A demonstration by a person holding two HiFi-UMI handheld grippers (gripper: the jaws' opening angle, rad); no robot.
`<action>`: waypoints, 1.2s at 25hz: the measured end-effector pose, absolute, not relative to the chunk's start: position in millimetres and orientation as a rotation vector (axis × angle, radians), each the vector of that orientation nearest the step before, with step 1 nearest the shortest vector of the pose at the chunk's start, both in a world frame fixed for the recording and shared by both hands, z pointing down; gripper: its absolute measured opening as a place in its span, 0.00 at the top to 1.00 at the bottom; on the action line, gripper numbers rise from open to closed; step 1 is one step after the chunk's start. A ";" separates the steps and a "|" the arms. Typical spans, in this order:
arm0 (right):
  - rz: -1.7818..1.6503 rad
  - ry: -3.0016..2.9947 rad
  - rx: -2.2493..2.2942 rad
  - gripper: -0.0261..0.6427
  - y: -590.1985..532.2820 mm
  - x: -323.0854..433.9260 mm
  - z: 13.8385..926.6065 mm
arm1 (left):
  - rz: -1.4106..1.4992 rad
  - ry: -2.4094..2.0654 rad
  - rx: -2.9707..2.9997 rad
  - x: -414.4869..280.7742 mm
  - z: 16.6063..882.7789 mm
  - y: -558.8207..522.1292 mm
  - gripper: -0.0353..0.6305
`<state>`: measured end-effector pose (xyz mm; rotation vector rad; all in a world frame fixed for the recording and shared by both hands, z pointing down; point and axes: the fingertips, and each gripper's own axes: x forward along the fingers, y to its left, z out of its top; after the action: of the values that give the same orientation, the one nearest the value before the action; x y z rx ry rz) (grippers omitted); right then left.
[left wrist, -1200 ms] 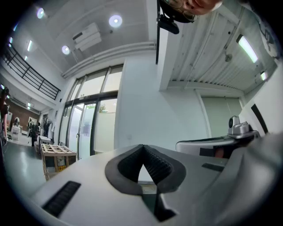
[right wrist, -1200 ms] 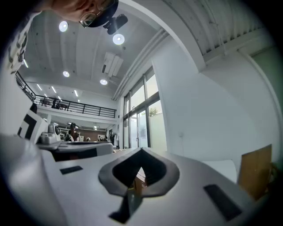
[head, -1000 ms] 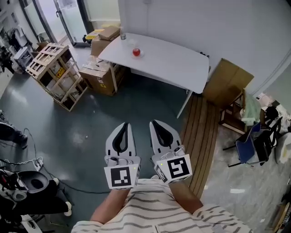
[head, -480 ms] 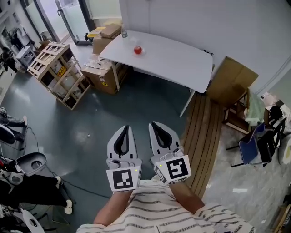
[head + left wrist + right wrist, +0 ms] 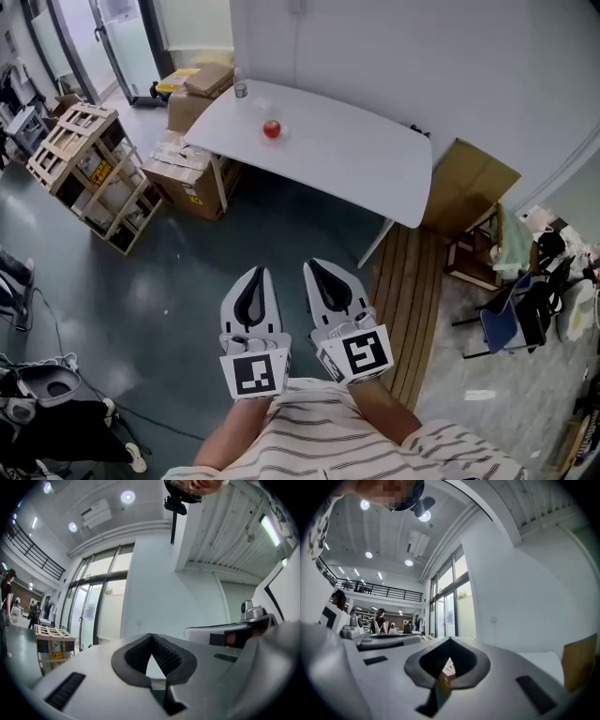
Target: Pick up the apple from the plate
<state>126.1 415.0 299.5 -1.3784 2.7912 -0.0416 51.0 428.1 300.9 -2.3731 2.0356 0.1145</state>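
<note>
near: your left tool (image 5: pixel 255 277) and right tool (image 5: pixel 317 273) both closed, nothing in them, well short of the surface (image 5: pixel 356 159) | far: apple (image 5: pixel 272 128) on its plate (image 5: pixel 279 136), toward the surface's far-left end | handling: likely firm, smooth, round, fairly light; open wide, take it across its widest middle

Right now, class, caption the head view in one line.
Shut and empty, the left gripper and right gripper hover above the floor, well short of the apple on the table.
</note>
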 end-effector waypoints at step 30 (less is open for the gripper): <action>-0.118 2.735 -1.533 0.96 77.6 26.4 334.6 | 0.089 1.947 -2.539 -55.6 339.3 86.2 0.94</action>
<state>26.4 77.6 334.6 -1.5335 2.7351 -0.1178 -55.6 86.2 339.3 -2.5394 1.9468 0.0889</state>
